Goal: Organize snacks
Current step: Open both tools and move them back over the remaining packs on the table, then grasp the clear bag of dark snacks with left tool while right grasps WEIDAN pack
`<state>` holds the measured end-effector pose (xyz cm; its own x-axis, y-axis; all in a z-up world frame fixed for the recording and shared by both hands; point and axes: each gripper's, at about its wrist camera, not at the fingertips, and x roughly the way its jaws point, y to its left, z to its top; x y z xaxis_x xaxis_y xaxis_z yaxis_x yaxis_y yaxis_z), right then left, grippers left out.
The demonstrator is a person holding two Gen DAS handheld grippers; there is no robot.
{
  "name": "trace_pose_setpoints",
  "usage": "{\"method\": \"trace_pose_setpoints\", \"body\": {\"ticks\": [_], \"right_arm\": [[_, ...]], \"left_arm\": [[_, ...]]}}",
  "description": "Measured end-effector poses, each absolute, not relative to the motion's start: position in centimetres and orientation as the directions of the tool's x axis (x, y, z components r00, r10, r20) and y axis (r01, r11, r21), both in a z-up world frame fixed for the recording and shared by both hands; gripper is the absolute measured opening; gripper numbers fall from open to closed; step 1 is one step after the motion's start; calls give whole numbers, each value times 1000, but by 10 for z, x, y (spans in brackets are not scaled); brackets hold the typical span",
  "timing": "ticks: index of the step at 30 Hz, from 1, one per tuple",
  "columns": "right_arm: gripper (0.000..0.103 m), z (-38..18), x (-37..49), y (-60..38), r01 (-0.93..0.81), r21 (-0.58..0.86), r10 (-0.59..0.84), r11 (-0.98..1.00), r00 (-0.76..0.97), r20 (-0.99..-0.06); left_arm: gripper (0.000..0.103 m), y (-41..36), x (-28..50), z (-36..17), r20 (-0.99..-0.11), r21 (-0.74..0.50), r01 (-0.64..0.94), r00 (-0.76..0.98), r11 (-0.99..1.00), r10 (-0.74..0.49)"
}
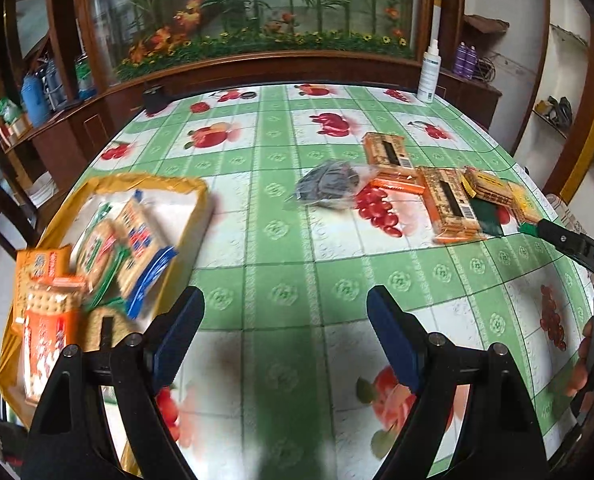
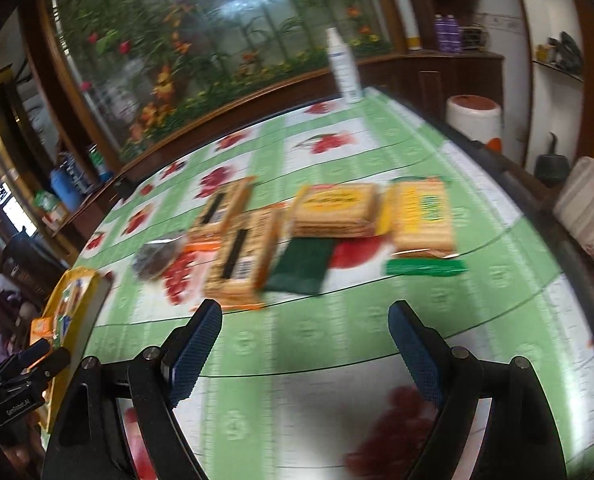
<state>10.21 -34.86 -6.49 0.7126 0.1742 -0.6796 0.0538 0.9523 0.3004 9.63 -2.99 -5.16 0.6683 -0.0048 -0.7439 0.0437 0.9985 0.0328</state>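
Both claws stand wide, nothing between the pads. Left claw [image 1: 285,336] hovers over bare green-checked desk [image 1: 281,248] at lower centre of its view; yellow tray [image 1: 201,196] at left holds several biscuit packs [image 1: 133,240]. Right claw [image 2: 305,344] hangs low in its view, just short of the loose packs: barcode-side pack [image 2: 243,260], yellow-label pack [image 2: 337,210], yellow-green pack [image 2: 425,216], all mid-frame, blurred. Grey bag [image 1: 329,184] lies left of them. White spray bottle [image 1: 429,76] at upper right desk edge
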Motion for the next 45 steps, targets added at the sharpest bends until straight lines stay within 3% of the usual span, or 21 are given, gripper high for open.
{"method": "trace_pose_setpoints", "body": {"ticks": [16, 28, 37, 45], "right_arm": [[87, -77, 140, -389, 180, 186, 18, 966, 671, -741], [88, -88, 159, -398, 189, 201, 35, 961, 639, -769], [88, -94, 173, -413, 202, 214, 48, 956, 612, -790], [88, -96, 189, -401, 174, 118, -10, 978, 600, -800]], "left_arm": [[84, -50, 154, -52, -751, 52, 48, 660, 998, 7], [84, -75, 223, -69, -787, 78, 141, 616, 987, -25], [84, -87, 258, -98, -825, 162, 191, 565, 968, 26], [86, -93, 264, -104, -829, 129, 227, 559, 965, -20]]}}
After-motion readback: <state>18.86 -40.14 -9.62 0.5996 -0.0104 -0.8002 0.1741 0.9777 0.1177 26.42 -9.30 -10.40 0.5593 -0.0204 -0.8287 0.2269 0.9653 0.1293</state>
